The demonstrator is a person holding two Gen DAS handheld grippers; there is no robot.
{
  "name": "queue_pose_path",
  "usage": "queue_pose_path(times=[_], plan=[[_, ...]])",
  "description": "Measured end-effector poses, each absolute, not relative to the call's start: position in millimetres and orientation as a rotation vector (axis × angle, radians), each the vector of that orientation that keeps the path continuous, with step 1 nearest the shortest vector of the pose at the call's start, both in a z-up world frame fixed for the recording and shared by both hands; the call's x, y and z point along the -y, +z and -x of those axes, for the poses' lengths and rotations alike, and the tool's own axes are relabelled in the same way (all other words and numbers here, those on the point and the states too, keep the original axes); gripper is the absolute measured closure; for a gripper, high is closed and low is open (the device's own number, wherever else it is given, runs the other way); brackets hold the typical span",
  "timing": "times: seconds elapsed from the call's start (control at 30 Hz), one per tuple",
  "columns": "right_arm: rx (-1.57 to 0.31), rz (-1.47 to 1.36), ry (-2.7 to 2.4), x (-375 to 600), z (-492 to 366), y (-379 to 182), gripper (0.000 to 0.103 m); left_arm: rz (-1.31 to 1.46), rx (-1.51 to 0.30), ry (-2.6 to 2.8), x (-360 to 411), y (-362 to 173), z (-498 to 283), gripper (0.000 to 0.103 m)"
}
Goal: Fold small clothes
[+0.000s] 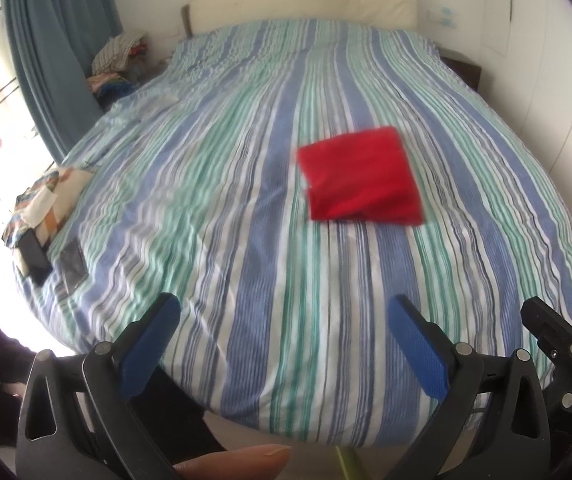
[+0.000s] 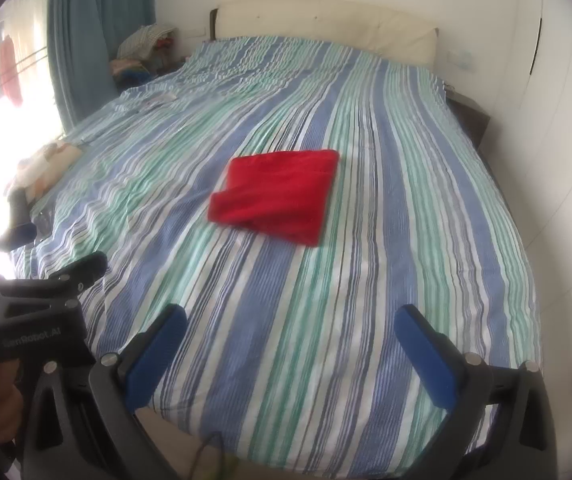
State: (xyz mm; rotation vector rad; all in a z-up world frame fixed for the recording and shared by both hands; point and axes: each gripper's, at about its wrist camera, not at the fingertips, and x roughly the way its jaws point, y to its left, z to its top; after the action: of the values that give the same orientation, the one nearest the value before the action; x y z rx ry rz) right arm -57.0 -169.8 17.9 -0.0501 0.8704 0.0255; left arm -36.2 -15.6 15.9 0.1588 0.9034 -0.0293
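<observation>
Though folded, red garment (image 2: 275, 196) on bed (image 2: 326, 320).

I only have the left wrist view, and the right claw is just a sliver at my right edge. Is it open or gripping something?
Observer: The right wrist view shows the right claw open, fingers spread wide, with nothing between them.
Operator: The red cloth is blurred for me. Is it folded neatly?
Observer: Mostly. It is a folded rectangle, but along its near edge one layer bulges out, rolled rather than flat.
Operator: Is the right claw near it?
Observer: No, they are apart. The striped bedcover shows between the claw and the cloth, and the cloth lies ahead, slightly left of centre in that view.
</observation>
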Motion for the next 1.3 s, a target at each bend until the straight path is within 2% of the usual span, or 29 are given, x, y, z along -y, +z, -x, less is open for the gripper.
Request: queue_pose_path(times=[1.3], plan=[[-0.880,0.079,-0.011,169,51,25,0.001,-0.153,-0.845,-0.073,19,31,41,0.001]])
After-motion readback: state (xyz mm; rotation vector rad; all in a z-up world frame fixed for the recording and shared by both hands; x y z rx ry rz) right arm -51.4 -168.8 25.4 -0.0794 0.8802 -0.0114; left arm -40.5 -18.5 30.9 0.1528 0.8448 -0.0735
